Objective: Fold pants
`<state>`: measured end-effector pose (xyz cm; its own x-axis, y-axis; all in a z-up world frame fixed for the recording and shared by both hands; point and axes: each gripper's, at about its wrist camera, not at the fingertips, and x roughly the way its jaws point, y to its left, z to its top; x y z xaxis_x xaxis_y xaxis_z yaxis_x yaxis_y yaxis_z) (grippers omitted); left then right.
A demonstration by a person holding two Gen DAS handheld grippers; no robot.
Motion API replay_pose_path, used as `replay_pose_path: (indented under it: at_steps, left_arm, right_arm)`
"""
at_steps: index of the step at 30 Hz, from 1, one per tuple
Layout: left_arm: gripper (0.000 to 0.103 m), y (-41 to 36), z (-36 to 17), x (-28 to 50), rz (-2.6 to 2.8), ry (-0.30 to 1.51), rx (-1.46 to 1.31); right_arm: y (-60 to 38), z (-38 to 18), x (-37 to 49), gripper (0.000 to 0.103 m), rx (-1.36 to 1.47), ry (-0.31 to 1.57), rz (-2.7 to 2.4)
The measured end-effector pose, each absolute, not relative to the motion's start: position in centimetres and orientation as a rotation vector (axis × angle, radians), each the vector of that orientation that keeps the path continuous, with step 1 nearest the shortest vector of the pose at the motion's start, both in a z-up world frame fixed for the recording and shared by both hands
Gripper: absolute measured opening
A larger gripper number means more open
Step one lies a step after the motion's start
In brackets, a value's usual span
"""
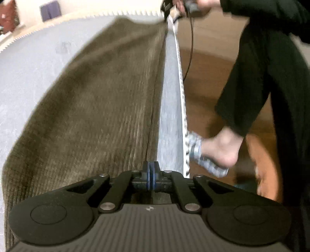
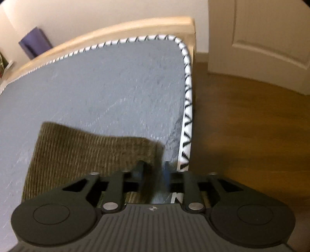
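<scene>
Olive-brown corduroy pants (image 1: 100,100) lie stretched along a grey padded surface (image 1: 29,81). My left gripper (image 1: 150,170) is shut at the pants' near right edge, seemingly pinching the cloth. My right gripper (image 1: 174,11) shows at the far end of the pants in the left wrist view. In the right wrist view the pants' end (image 2: 93,153) lies under my right gripper (image 2: 153,170), whose fingers stand slightly apart at the cloth's right corner. Motion blur hides whether cloth sits between them.
The grey surface (image 2: 96,81) has a black-and-white zigzag border (image 2: 187,108) and a wooden frame behind. A wooden floor (image 2: 251,126) and a white door (image 2: 261,38) are on the right. The person's dark-clad leg (image 1: 261,77) and socked foot (image 1: 209,157) stand beside the surface.
</scene>
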<state>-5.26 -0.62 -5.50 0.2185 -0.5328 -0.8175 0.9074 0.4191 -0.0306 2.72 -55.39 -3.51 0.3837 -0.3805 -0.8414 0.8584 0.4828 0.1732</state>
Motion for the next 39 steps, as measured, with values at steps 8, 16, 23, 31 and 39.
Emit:
replay_pose_path:
  at_steps: [8, 16, 23, 31, 39]
  left_arm:
    - [0.01, 2.1, -7.6, -4.5, -0.941, 0.978, 0.505]
    - [0.018, 9.6, -3.9, -4.1, -0.641, 0.815, 0.343]
    - [0.072, 22.4, -1.9, -3.0, 0.036, 0.777, 0.059]
    - [0.083, 31.9, -4.0, -5.0, 0.283, 0.911, -0.321]
    - [0.079, 33.5, -5.1, -6.0, 0.206, 0.897, -0.456]
  right_arm:
    - [-50.2, 0.4, 5.1, 0.058, 0.393, 0.657, -0.625]
    - [-38.1, 0.3, 6.4, 0.058, -0.008, 0.665, 0.027]
    - [-25.1, -0.7, 1.9, 0.057, -0.298, 0.671, 0.593]
    - [-14.9, -1.2, -5.3, 0.057, -0.541, 0.675, 1.061]
    - [-11.6, -3.1, -6.8, 0.057, -0.73, 0.704, 1.191]
